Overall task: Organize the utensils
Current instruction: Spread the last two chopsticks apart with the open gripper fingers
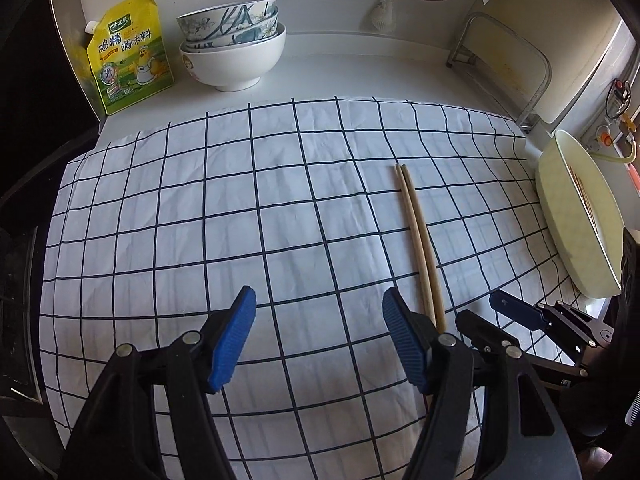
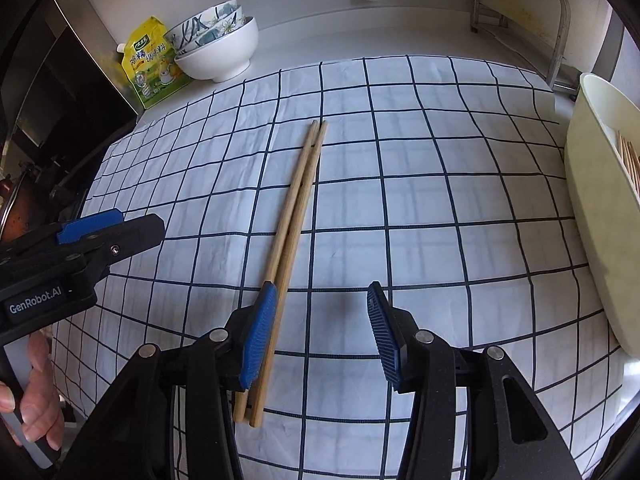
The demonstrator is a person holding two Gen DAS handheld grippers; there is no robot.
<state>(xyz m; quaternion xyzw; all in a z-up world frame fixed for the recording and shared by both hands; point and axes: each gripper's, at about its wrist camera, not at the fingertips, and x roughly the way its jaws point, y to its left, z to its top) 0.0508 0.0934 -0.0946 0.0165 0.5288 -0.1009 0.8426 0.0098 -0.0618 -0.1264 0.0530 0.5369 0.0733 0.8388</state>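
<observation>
Two wooden chopsticks (image 1: 418,240) lie side by side on the checked cloth (image 1: 240,208). In the left wrist view my left gripper (image 1: 320,300) hangs open over bare cloth, and the chopsticks pass just right of its right finger. In the right wrist view my right gripper (image 2: 322,292) is open with only cloth between its pads. There the chopsticks (image 2: 296,200) run under its left finger (image 2: 260,332), with their thick ends near the cloth's front edge. A pale tray (image 2: 588,184) at the right holds several more chopsticks (image 2: 630,160).
A stack of bowls (image 1: 236,44) and a yellow seasoning pouch (image 1: 128,56) stand at the back left of the counter. A metal rack (image 1: 504,60) stands at the back right, behind the tray (image 1: 560,220). A hand (image 2: 36,400) holds the left gripper's handle.
</observation>
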